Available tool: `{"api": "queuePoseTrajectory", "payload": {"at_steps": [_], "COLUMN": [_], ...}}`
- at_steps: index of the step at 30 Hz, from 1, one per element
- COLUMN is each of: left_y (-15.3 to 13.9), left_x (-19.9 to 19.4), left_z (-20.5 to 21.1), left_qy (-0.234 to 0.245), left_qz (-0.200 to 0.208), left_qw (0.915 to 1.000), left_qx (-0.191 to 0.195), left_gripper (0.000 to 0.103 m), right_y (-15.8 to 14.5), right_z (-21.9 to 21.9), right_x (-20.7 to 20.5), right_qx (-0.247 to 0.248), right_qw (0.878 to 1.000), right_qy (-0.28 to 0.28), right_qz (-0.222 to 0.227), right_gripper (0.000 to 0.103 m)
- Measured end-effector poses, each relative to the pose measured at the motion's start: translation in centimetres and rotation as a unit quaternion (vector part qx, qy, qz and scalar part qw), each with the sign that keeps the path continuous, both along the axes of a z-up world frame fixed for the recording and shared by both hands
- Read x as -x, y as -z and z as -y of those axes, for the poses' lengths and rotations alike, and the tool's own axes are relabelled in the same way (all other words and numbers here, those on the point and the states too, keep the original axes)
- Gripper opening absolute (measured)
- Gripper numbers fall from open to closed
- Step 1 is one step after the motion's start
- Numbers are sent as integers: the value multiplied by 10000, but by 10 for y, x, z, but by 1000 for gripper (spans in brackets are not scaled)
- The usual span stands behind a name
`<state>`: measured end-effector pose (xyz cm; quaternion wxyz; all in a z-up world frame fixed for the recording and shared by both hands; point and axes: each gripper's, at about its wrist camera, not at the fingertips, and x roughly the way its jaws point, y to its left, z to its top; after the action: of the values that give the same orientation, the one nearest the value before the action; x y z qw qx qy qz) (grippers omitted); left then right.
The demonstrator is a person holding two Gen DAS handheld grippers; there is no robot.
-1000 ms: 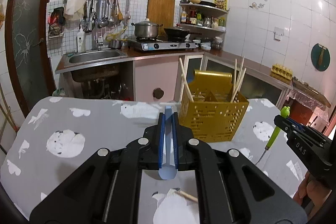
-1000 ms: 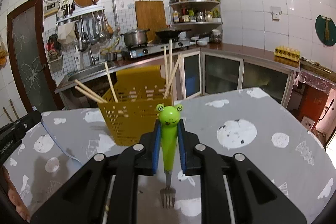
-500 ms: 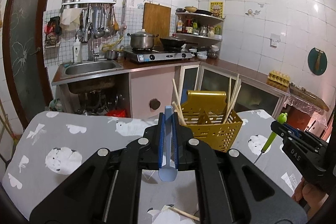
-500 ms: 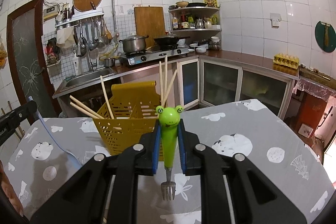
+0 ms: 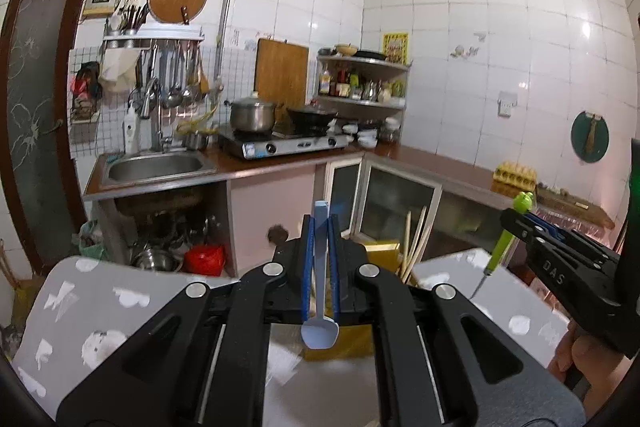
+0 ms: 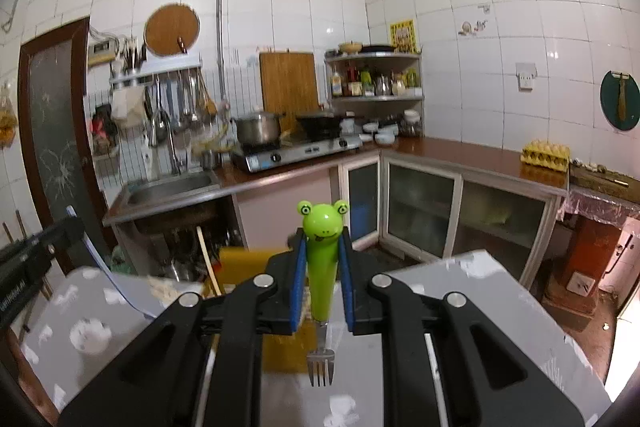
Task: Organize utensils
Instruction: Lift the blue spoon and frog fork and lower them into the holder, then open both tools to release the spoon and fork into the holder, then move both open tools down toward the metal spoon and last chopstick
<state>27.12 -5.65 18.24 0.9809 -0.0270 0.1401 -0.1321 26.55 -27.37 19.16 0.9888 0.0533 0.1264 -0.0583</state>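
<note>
My left gripper (image 5: pixel 320 227) is shut on a light blue spoon (image 5: pixel 320 331), bowl hanging toward the camera, handle up. My right gripper (image 6: pixel 322 241) is shut on a green frog-handled fork (image 6: pixel 321 255), tines down; it also shows at the right of the left wrist view (image 5: pixel 504 243). The yellow perforated utensil basket (image 5: pixel 382 251) with several wooden chopsticks (image 5: pixel 416 239) stands on the table, mostly hidden behind both grippers; it shows in the right wrist view (image 6: pixel 236 263). Both grippers are held high above it.
The table has a grey cloth with white prints (image 5: pixel 100 311). Beyond it are the kitchen counter with a sink (image 5: pixel 156 167), a stove with a pot (image 5: pixel 252 115), cabinets, and an egg tray (image 6: pixel 546 151) on the right counter.
Both grippers have risen and tilted upward with their utensils. The basket has dropped low in both views and is now largely hidden behind the fingers.
</note>
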Motion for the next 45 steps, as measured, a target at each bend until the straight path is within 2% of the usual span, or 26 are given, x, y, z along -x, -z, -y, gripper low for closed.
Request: {"api": "queuePoseTrajectory", "payload": {"at_steps": [6,12,16,21,27,30,31,32,33,34,38,40,42,45], "left_y": [-29,-30,-9,36,72,79,78,76,72,65,42,36,32,36], "left_x": [-21,-50,-75,-106,-123,-122,-119,-115,-110,-103,-75,-60,-39,-13], "left_z": [16,32,39,42,48,40,36,34,29,23,3,-7,-22,-41], "left_qy": [83,172,216,246,188,95,94,78,36,-18,-113,-188,-344,-435], "left_qz": [230,301,119,-361,-758,-927,-974,-991,-975,-893,-730,-699,-608,-631], "left_qw": [9997,9994,9996,9989,9963,9953,9950,9949,9951,9959,9973,9974,9975,9970], "left_qx": [58,-84,-152,-160,-372,-269,-221,-193,-162,-112,23,49,79,62], "left_gripper": [6,6,6,6,6,7,13,20,40,56,73,88,97,98], "right_y": [-30,-27,-5,26,67,83,87,88,88,87,75,74,75,84], "right_z": [-4,-7,-9,-4,1,2,4,5,7,9,12,14,14,10], "right_x": [-26,-60,-79,-100,-117,-120,-118,-116,-111,-107,-77,-60,-43,-21], "right_qx": [34,-57,-27,29,-72,-90,-64,-63,-86,-108,-21,-48,-78,-13], "right_qw": [9998,9997,9997,9989,9954,9928,9921,9922,9925,9928,9933,9933,9929,9915], "right_qy": [-56,-170,-226,-243,-271,-332,-301,-283,-243,-209,-130,-92,-106,-137], "right_qz": [211,194,-1,-406,-919,-1148,-1215,-1215,-1197,-1178,-1144,-1155,-1179,-1292], "right_gripper": [16,16,16,16,16,17,18,28,38,60,62,65,69,71]}}
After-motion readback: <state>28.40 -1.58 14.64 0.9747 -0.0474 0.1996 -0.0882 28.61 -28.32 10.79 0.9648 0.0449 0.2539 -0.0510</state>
